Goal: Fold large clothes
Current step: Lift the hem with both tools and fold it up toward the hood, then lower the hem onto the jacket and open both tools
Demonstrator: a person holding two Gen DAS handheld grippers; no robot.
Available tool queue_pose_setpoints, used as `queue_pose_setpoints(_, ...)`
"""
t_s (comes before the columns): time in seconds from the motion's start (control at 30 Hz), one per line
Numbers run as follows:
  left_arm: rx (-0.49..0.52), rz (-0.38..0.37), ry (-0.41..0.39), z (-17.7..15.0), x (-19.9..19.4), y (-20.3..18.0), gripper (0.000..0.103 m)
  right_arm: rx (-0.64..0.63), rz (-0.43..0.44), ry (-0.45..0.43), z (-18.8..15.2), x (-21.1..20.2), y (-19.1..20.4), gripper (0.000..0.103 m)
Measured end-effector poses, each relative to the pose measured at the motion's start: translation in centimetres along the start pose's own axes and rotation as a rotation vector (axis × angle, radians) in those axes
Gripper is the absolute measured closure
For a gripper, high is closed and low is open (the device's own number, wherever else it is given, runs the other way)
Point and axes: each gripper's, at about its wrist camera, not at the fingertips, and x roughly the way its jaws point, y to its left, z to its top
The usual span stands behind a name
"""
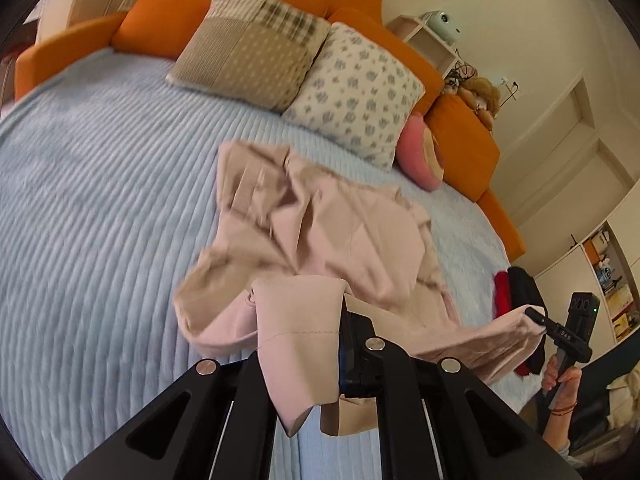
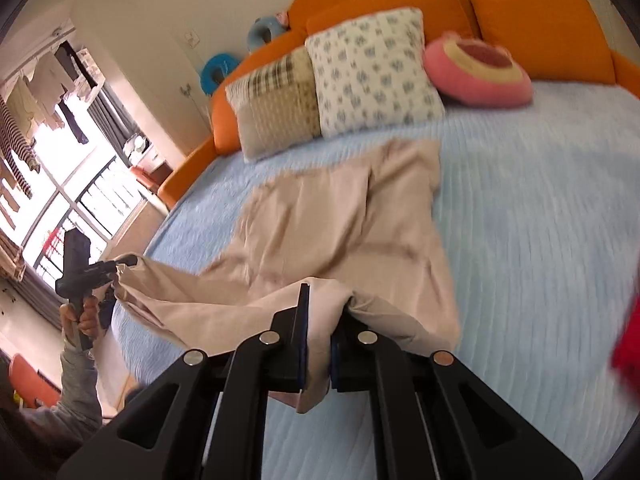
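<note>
A pale pink garment (image 1: 320, 232) hangs crumpled above the light blue bedspread (image 1: 100, 200). My left gripper (image 1: 340, 340) is shut on its near edge, and the cloth drapes over the left finger. In the left wrist view my right gripper (image 1: 532, 314) pinches the garment's other corner at the right, held by a hand (image 1: 560, 376). In the right wrist view my right gripper (image 2: 320, 320) is shut on a fold of the garment (image 2: 352, 220), which trails back onto the bed. There my left gripper (image 2: 124, 260) holds the stretched corner at the left.
A patchwork pillow (image 1: 252, 44), a floral pillow (image 1: 356, 92) and a pink round cushion (image 1: 422, 156) lie against the orange headboard (image 1: 180, 4). Red and black clothes (image 1: 516, 292) lie near the bed's right edge. A window with hanging laundry (image 2: 44, 120) is at the left.
</note>
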Motion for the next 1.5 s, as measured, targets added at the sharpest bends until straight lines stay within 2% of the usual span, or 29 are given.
queue_pose_setpoints(0.17,0.03,0.031,-0.042,7.5,2.6,-0.9,0.092,-0.002,-0.059,-0.034,7.9,3.5,-1.3,0.096)
queue_pose_setpoints(0.33,0.015,0.054,-0.067,14.8,6.6,-1.3,0.092,0.008,-0.117,-0.066,15.1,7.0,-2.8,0.096)
queue_pose_setpoints(0.47,0.018,0.106,-0.076,19.0,10.8,-1.5,0.092,0.005,-0.167,-0.077,19.8,10.2,-3.9,0.096)
queue_pose_setpoints(0.6,0.004,0.147,-0.019,22.0,16.3,-0.4,0.092,0.037,-0.223,-0.045,22.7,14.6,-6.3,0.096)
queue_pose_setpoints(0.8,-0.083,0.208,0.081,23.6,24.8,3.4,0.092,0.082,-0.316,0.033,23.1,22.9,-10.3,0.096)
queue_pose_setpoints(0.93,-0.1,0.292,0.171,22.2,30.7,5.8,0.092,0.1,-0.354,0.1,22.1,28.0,-12.3,0.096)
queue_pose_setpoints(1.03,-0.127,0.328,0.221,20.6,33.9,8.1,0.092,0.116,-0.381,0.148,20.8,30.6,-13.9,0.096)
queue_pose_setpoints(1.23,-0.188,0.309,0.253,18.6,37.3,11.2,0.09,0.14,-0.4,0.201,18.5,33.7,-16.5,0.097)
queue_pose_setpoints(1.37,-0.224,0.283,0.242,17.8,37.6,12.0,0.09,0.137,-0.414,0.206,17.2,35.3,-17.2,0.098)
queue_pose_setpoints(1.5,-0.217,0.292,0.229,17.7,36.5,11.0,0.088,0.099,-0.434,0.22,17.2,35.4,-16.4,0.094)
